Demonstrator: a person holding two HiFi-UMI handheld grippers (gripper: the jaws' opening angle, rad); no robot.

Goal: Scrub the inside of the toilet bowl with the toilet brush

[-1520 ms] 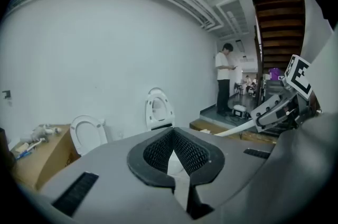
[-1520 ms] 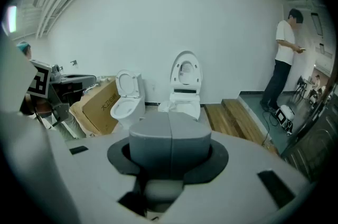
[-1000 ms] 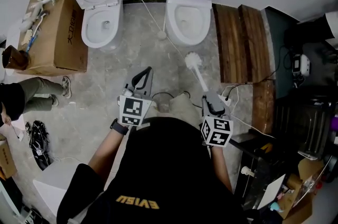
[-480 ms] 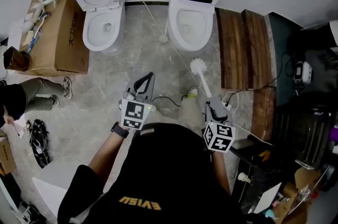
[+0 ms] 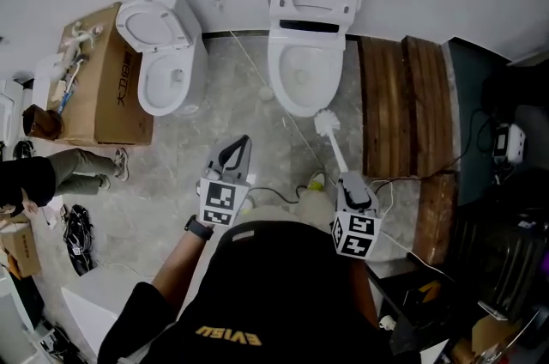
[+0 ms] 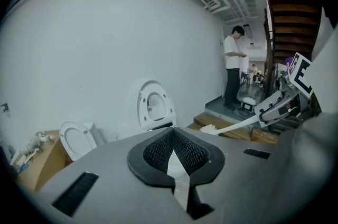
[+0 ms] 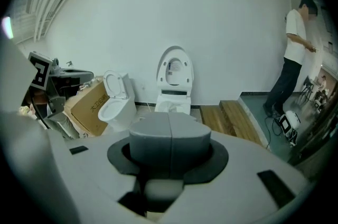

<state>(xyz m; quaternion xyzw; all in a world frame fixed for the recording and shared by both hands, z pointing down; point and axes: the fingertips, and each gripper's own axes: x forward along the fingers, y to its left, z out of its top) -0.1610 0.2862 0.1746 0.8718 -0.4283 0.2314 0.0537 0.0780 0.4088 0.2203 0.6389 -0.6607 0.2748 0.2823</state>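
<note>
Where the upper centre of the head view shows the toilet bowl (image 5: 277,77), seat and lid raised against the wall, the toilet brush (image 5: 334,148) slants just below it. Its white bristle head sits just beside the bowl's front right rim, outside the basin; contact with the rim cannot be told.

Right gripper (image 5: 347,180), lower right of centre: fingers clamped on the lower end of the brush handle.

Left gripper (image 5: 241,142), lower left of centre: fingertips pressed together, nothing between them, pointing up-frame over the grey floor (image 5: 214,122).

Second toilet (image 5: 163,75), upper left: lid up.

Cardboard box (image 5: 99,87), left of it: small items on top.

Wooden platform (image 5: 403,87): right of the bowl.
</note>
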